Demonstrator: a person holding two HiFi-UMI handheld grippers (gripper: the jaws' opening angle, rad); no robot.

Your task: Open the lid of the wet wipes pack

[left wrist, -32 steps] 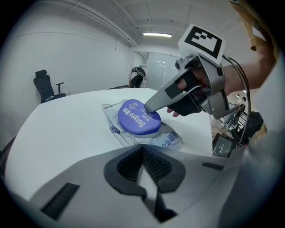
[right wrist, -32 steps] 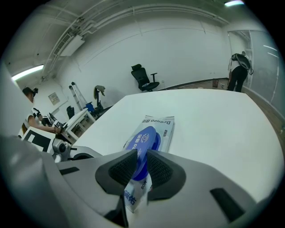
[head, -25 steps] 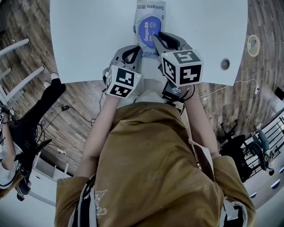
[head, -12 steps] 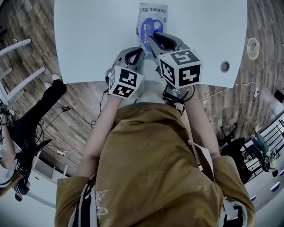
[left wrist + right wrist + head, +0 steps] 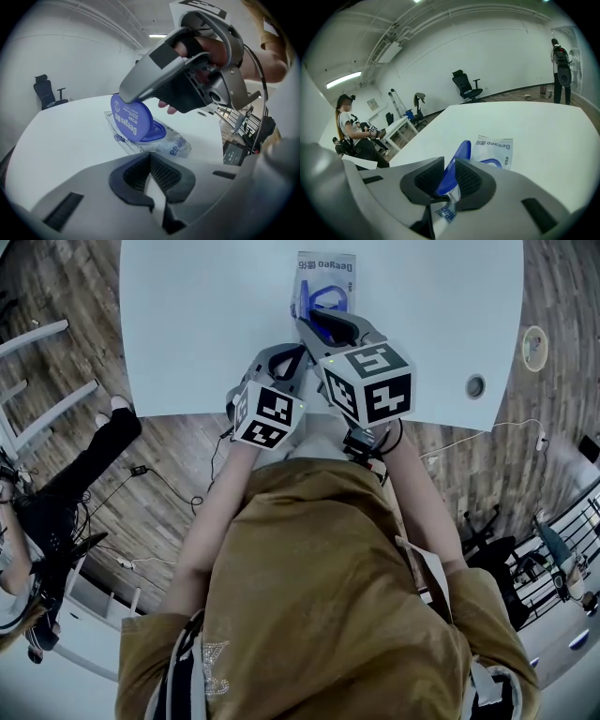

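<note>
A white table [image 5: 187, 315] fills the middle of a bare, white-walled room with a wood-plank floor [image 5: 169, 474] and strip lights [image 5: 344, 79] overhead. A black office chair [image 5: 468, 84] stands far beyond the right gripper's jaws. One person [image 5: 560, 65] stands at the far wall to their right, and another [image 5: 354, 133] sits off to their left by a second white table [image 5: 401, 126]. A round grommet [image 5: 475, 385] is set in the table's near edge to the right of both grippers.

The wet wipes pack [image 5: 330, 266] lies flat on the table, just ahead of both sets of jaws. Its blue lid [image 5: 457, 161] is tilted up off the pack. The right gripper [image 5: 447, 176] has its jaws closed on the lid's edge, with the blue plastic pinched between the ribbed pads. The left gripper [image 5: 150, 164] sits beside it, a little nearer the person. Its jaws are pressed together with nothing between them, and the pack is ahead of them and not touching.

In the left gripper view the right gripper's grey body crosses above the pack and meets the lid's upper rim. In the head view its marker cube [image 5: 367, 382] and jaws cover the near half of the pack.
</note>
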